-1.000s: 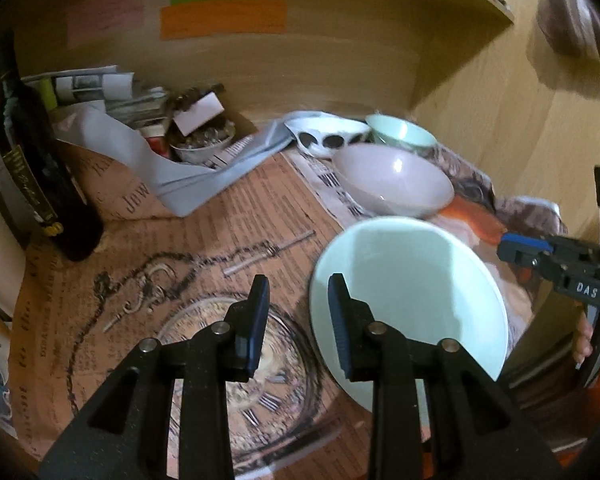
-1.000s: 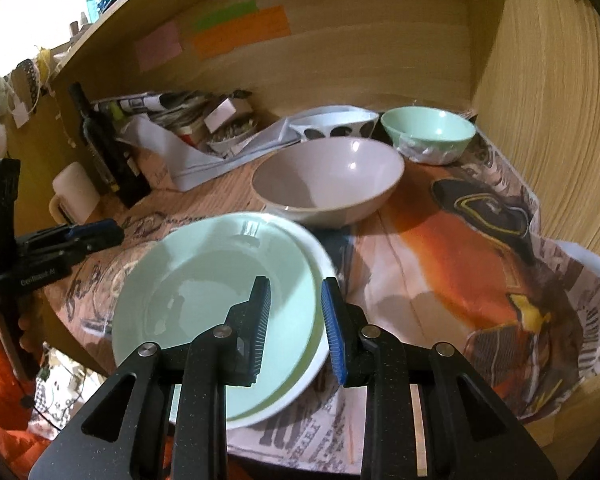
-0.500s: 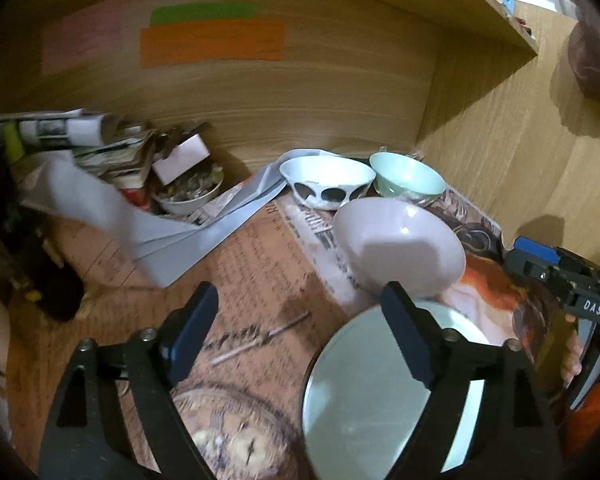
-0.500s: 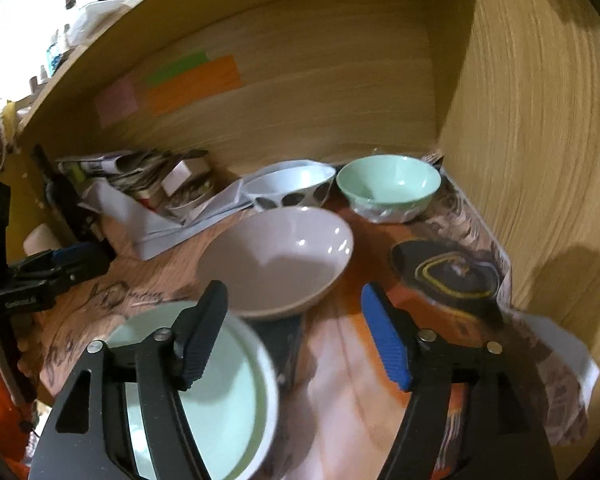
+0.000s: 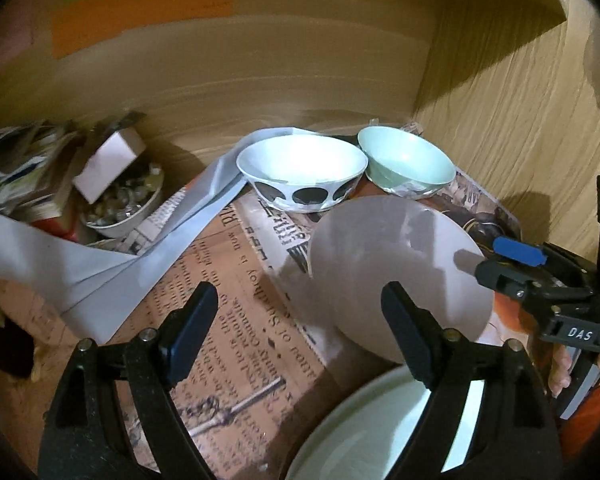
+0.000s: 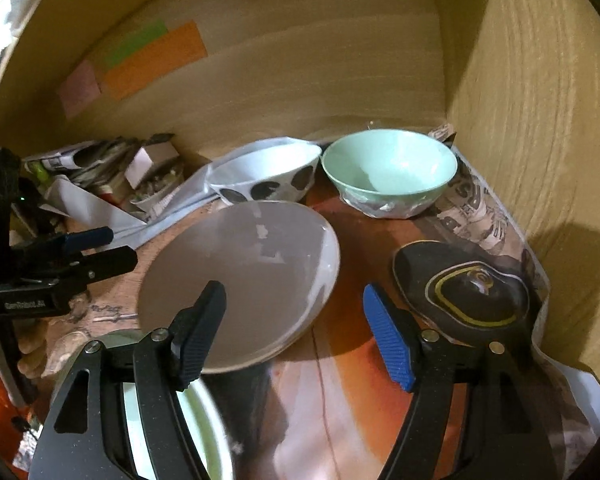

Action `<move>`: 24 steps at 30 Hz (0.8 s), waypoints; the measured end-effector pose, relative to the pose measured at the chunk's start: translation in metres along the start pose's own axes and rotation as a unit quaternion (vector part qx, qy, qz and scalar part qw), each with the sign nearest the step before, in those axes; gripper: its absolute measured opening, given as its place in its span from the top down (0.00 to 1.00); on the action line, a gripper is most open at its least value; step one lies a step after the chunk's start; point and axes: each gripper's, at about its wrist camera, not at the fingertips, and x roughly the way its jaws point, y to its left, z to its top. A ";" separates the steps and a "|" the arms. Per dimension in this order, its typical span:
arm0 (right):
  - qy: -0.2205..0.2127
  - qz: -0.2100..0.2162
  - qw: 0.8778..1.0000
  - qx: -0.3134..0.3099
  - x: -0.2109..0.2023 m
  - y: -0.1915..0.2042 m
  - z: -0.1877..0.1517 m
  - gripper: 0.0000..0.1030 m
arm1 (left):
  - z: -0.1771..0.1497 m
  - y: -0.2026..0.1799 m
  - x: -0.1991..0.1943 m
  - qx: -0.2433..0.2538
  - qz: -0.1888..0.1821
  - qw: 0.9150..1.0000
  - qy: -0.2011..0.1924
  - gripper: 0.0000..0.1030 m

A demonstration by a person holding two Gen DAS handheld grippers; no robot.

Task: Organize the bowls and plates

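A wide pinkish-grey bowl (image 5: pixel 400 272) (image 6: pixel 240 280) sits on the newspaper-covered shelf. Behind it stand a white bowl with black spots (image 5: pixel 300 176) (image 6: pixel 264 176) and a mint-green bowl (image 5: pixel 408 164) (image 6: pixel 388 172). Stacked pale green plates (image 5: pixel 380 432) (image 6: pixel 172 432) lie at the near edge. My left gripper (image 5: pixel 300 320) hovers left of the pinkish bowl. Its jaws stand wide and are closing, with only newspaper between them. My right gripper (image 6: pixel 292 308) is open above that bowl's right rim and grips nothing. Each gripper shows in the other's view: the right gripper (image 5: pixel 516 264) and the left gripper (image 6: pixel 96 248).
At the back left, a small dish of trinkets with a white box (image 5: pixel 120 200) sits beside folded papers and a grey paper strip (image 5: pixel 100 264). The wooden side wall (image 6: pixel 540 120) closes the right. A dark oval picture (image 6: pixel 460 296) is printed on the paper there.
Both grippers went from shut to wide open and moved forward toward the bowls. The green plates slid down to the bottom edge of both views.
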 end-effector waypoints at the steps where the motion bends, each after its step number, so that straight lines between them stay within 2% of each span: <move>1: 0.003 0.000 1.000 0.001 0.003 -0.001 0.001 0.34 | 0.001 0.000 0.004 0.001 -0.002 1.000 0.003 0.24; 6: 0.023 0.004 1.000 0.005 0.017 -0.006 0.001 0.36 | 0.006 0.001 0.025 0.003 -0.021 0.999 0.033 0.43; 10: 0.051 0.033 0.998 0.015 0.026 -0.008 -0.002 0.56 | 0.006 0.001 0.039 0.009 -0.031 0.998 0.055 0.55; 13: 0.056 0.040 0.997 0.018 0.029 -0.009 -0.003 0.62 | 0.005 0.001 0.046 0.009 -0.040 0.997 0.067 0.65; 17: 0.053 0.036 0.998 0.012 0.030 -0.007 -0.002 0.66 | 0.005 0.001 0.053 0.005 -0.059 0.995 0.075 0.72; 20: 0.049 0.034 0.998 0.013 0.030 -0.007 -0.002 0.67 | 0.005 -0.001 0.055 0.008 -0.076 0.994 0.079 0.82; 24: 0.047 0.028 0.998 0.020 0.030 -0.007 -0.001 0.70 | 0.004 -0.009 0.053 0.026 -0.060 0.995 0.076 0.82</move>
